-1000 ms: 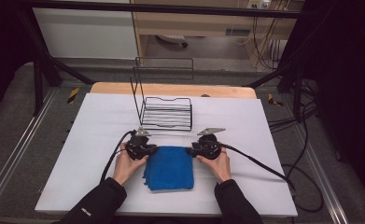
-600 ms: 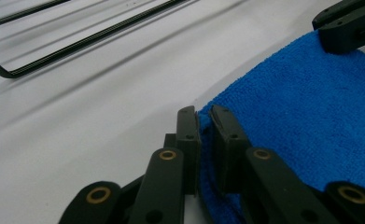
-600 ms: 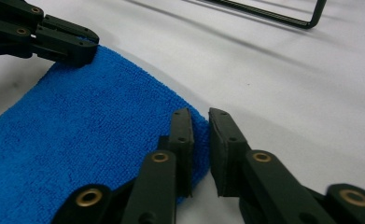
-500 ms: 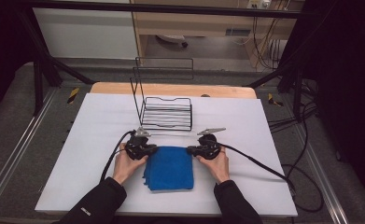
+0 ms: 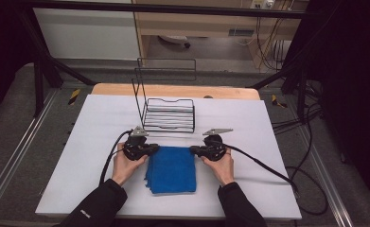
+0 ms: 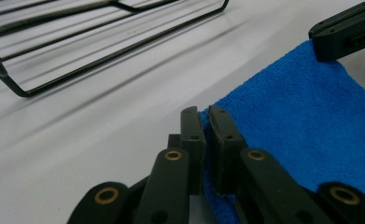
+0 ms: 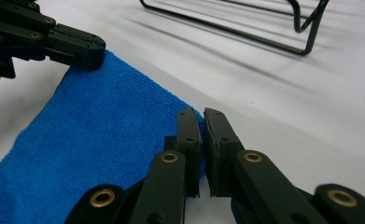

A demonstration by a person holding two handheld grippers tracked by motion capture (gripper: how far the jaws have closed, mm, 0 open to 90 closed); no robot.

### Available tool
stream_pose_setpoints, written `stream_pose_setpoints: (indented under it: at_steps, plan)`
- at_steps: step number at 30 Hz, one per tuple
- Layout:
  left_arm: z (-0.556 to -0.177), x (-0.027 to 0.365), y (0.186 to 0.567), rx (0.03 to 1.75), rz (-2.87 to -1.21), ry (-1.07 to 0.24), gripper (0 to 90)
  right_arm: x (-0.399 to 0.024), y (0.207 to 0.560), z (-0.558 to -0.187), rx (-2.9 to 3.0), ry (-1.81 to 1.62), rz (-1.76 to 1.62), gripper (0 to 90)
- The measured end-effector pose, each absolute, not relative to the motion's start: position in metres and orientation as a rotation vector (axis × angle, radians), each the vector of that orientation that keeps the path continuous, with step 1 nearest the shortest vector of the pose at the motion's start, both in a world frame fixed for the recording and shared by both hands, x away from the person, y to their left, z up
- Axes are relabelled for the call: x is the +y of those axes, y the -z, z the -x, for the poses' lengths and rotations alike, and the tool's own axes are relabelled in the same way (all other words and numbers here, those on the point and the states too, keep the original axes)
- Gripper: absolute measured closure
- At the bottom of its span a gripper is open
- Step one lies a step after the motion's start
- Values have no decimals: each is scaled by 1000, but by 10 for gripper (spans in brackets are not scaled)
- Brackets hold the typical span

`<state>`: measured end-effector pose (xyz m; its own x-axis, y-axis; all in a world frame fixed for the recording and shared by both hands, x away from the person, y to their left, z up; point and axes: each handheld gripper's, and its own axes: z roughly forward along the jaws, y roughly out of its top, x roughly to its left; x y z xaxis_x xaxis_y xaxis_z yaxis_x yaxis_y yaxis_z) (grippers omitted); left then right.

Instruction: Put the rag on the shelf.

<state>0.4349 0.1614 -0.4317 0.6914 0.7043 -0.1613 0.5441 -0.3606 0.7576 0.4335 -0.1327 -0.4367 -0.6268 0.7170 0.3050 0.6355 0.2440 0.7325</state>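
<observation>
A lab recording bay: black frame struts (image 5: 40,71), floor rails (image 5: 12,165) (cables (image 5: 310,184) trailing right), white-topped table (image 5: 268,142).

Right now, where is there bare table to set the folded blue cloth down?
Bare white tabletop lies left and right of the black wire rack. The near middle is crowded: folded blue terry cloth pinched by left gripper and right gripper.

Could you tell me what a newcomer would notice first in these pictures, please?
The blue towel stands out, folded on the white table near the front edge. The left claw and the right claw each pinch one of its far corners; the right claw's jaws have just been closing on the cloth. Beyond the towel stands a black wire rack.
</observation>
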Motion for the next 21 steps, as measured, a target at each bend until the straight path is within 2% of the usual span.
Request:
stream_pose_setpoints:
  at_steps: [21]
  plan:
    - [-416, 167, 397, 879, -1984, -315, 852, -138, 405, -418, 2310, -1469, -1195, 862]
